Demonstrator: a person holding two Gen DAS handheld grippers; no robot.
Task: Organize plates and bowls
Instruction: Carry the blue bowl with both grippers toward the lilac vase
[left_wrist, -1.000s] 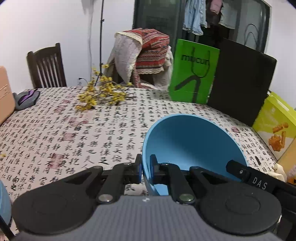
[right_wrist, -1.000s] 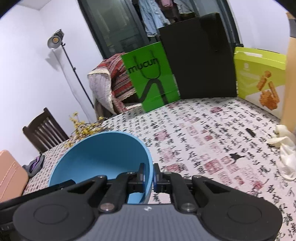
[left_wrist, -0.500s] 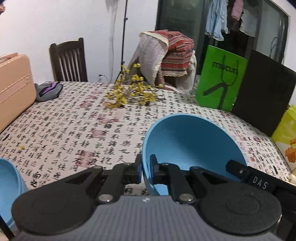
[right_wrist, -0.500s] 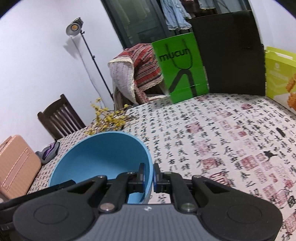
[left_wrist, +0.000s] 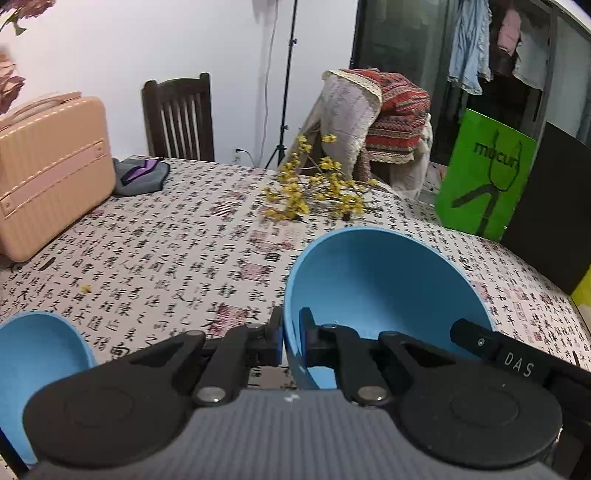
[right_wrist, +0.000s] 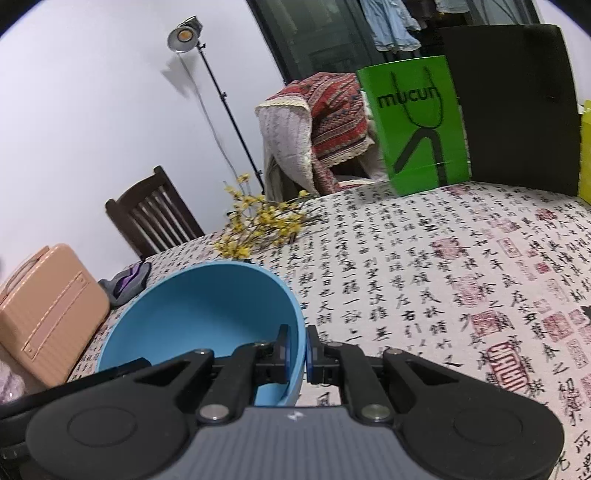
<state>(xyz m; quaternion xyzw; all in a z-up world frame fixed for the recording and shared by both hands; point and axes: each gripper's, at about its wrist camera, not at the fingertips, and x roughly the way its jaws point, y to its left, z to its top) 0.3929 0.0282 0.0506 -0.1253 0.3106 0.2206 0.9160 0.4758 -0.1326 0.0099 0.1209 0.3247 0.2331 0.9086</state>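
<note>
Blue bowls, two counted. One blue bowl (left_wrist: 384, 291) is held at lower centre of the left wrist view, its rim clamped at one side by the left gripper (left_wrist: 291, 338) and at the other by the right gripper (right_wrist: 296, 354); both pairs of fingers are clenched on the rim, one finger inside and one outside. A second blue bowl (left_wrist: 40, 354) is seen in part at the lower left edge of the left wrist view. No plates are counted.

Bench (left_wrist: 177, 258), one, covered by a calligraphy-print cloth. On it: one peach case (left_wrist: 51, 166) at left, one grey pouch (left_wrist: 142, 177), one spray of yellow flowers (left_wrist: 314, 195), one green bag (left_wrist: 484, 177) at upper right. Behind: one wooden chair (left_wrist: 179, 118), one light stand (right_wrist: 218, 96).
</note>
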